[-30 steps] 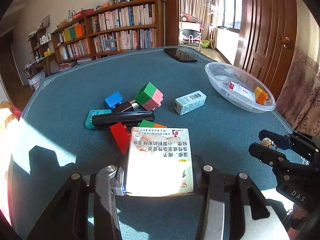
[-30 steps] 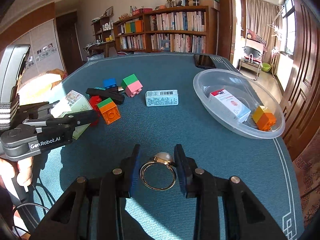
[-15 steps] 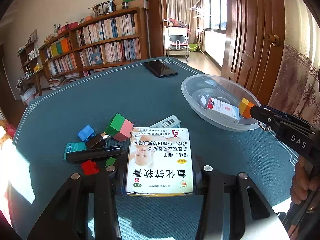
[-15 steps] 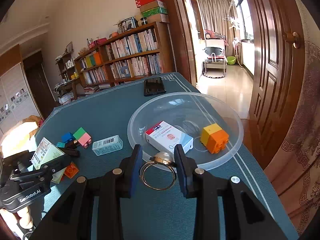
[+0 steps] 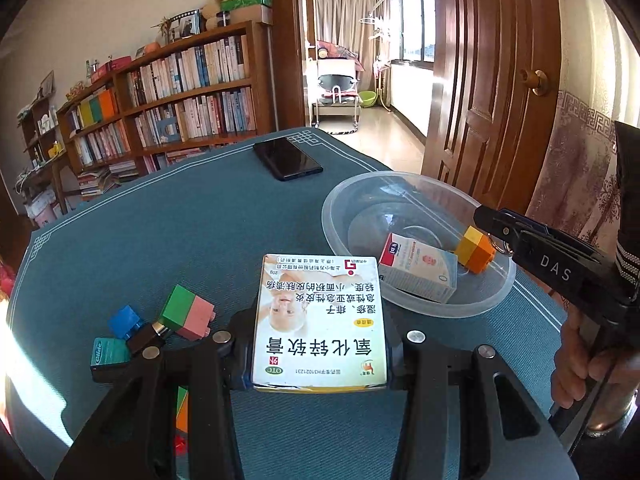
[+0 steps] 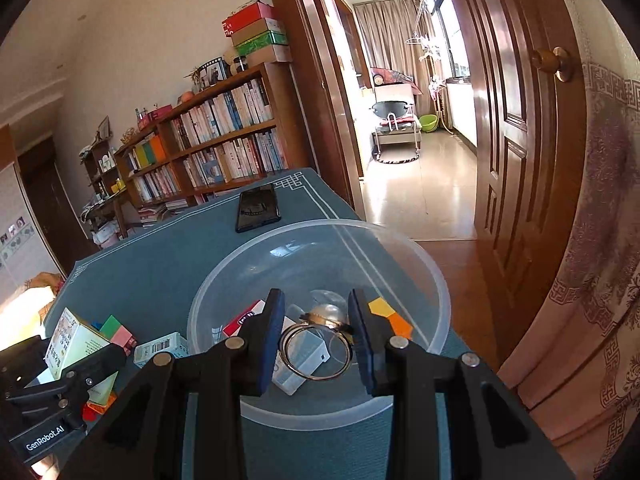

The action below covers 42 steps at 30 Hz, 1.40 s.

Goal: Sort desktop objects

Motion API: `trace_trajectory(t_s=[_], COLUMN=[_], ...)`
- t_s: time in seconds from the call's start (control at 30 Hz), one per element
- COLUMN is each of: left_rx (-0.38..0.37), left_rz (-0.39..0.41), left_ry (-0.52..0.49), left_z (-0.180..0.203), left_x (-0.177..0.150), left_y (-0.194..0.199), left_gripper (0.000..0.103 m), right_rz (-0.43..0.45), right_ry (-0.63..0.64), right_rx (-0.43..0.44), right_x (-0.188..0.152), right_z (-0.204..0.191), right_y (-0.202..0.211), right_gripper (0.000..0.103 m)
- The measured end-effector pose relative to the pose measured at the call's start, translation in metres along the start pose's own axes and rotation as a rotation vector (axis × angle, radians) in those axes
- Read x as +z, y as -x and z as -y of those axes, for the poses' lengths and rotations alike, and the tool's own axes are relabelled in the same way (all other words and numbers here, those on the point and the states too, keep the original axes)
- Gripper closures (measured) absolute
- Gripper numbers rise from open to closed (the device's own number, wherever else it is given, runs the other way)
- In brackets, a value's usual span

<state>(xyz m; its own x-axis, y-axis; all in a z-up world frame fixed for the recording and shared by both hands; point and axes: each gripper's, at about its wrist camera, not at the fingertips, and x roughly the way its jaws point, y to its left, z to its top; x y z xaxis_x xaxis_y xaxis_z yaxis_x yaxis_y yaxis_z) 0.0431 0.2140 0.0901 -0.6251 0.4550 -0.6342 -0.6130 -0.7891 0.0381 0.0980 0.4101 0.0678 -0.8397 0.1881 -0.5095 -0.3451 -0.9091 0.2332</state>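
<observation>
Clamping a ring [image 6: 316, 350] above the bowl [image 6: 432, 280], right tool [image 6: 316, 336]; left tool [image 5: 320, 344] grips medicine box [image 5: 320, 316].

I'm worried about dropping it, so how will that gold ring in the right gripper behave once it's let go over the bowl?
The ring looks thin, rigid and light. Being round with a bead on top, it may bounce or roll in the smooth plastic bowl. The curved walls should probably contain it.

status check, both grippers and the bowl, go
Left gripper shut on ointment box. Right gripper shut on gold ring, over clear bowl. Nothing blocking.
</observation>
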Motion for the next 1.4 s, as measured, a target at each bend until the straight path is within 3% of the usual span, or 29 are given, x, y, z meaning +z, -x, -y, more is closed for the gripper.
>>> trace_trajectory(t_s=[0.57,0.9,1.0,1.07,1.1,1.4], left_rx=[-0.112,-0.172,-0.166,-0.163,-0.161,-0.159], left_rz=[0.0,-0.033,-0.038,-0.035,-0.033,-0.02], left_ry=[0.072,0.083,0.092,0.096,0.097,0.094], left_z=[0.01,0.022,0.023,0.022,0.022,0.02], left_x=[0.053,0.06,0.054,0.053,0.053,0.055], left_y=[-0.055,-0.083,-0.086,-0.086,-0.084,-0.079], left_gripper=[0.056,0.052,0.039,0.037,0.037,0.037], right_rz=[-0.028,-0.022,-0.013,-0.01,0.0,0.014], right_ry=[-0.008,-0.04,-0.062,-0.075,-0.084,-0.088], right_rx=[-0.021,-0.051,-0.062,-0.058,-0.054,-0.08], right_x=[-0.017,-0.021,-0.021,-0.021,-0.021,-0.02], right_z=[0.01,0.015,0.02,0.021,0.021,0.024], right_y=[-0.02,-0.02,-0.018,-0.017,-0.015,-0.013], right_gripper=[0.066,0.065,0.056,0.038,0.035,0.034])
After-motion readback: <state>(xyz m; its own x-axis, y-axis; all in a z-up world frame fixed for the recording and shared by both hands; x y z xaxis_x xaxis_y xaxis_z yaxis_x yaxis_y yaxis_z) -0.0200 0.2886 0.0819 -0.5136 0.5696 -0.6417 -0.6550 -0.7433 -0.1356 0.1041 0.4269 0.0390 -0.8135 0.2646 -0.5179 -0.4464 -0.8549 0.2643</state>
